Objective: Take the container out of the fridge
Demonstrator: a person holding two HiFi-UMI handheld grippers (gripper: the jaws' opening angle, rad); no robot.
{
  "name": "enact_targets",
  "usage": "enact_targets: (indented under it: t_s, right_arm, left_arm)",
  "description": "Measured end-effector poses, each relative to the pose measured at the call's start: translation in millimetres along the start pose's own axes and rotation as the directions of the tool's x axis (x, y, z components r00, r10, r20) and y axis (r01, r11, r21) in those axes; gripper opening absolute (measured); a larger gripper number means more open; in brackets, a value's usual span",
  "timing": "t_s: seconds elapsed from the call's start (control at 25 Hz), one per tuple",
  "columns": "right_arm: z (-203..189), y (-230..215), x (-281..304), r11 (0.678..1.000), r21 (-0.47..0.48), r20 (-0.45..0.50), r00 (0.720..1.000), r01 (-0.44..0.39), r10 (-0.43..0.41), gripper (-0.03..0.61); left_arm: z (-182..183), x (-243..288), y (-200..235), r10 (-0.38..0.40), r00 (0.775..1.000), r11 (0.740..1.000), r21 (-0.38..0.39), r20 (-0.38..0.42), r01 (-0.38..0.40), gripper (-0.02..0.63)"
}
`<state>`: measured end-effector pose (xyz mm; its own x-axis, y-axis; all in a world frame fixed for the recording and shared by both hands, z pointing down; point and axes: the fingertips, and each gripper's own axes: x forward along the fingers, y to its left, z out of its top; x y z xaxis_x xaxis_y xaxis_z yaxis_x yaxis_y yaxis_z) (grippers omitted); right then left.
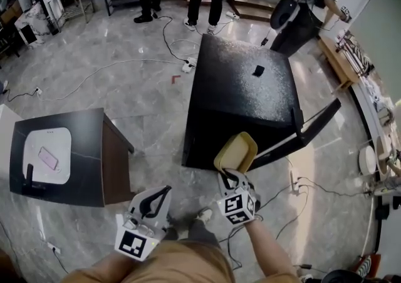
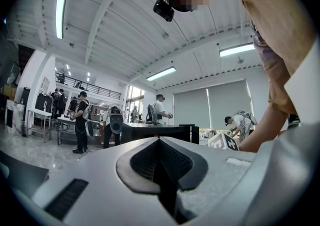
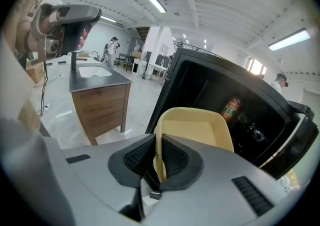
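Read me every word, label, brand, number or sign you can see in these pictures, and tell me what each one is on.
No text can be read in any view.
Can inside the fridge: red and orange label, too blurred to read.
Left gripper and right gripper: black-and-white square marker patterns only, no letters or digits.

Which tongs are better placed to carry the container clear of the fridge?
Right. The right tongs are shut on the rim of the container, which is in front of the open fridge. The left tongs are shut on nothing and sit farther back from the fridge.
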<state>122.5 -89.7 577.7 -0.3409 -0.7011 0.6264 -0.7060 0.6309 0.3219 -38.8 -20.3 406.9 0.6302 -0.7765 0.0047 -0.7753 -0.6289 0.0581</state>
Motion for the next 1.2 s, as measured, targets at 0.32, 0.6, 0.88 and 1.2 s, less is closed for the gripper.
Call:
enact_targets:
  t_s: [0.32, 0.6, 0.88, 1.2]
  right_arm:
    - [2, 3, -6, 1.000, 0.015, 0.001, 1.000, 0.004, -0.004, 0.023]
    - [9, 5, -8, 1.000, 0.027, 0.015, 1.000, 0.008, -0.008, 0.023]
    - [14, 5, -15, 0.999, 0.032, 0.027, 0.999, 0.019, -0.019, 0.023]
    - [10, 6, -19, 0.998, 0.052, 0.033, 0.999, 0.029, -0.030, 0.023]
  left_arm:
    - [-1, 0, 1, -0.006, 1.000, 1.000, -0.013, 0.002, 0.006, 0.002]
    - [0, 1, 2, -0.008, 1.000, 1.000, -0.020, 0.010, 0.008, 0.002]
    - [3, 3, 2, -0.013, 1.000, 1.000, -0.019, 0.027, 0.014, 0.002]
    - [4, 6, -2, -0.024, 0.999, 1.000, -0.014, 0.028, 0.024, 0.002]
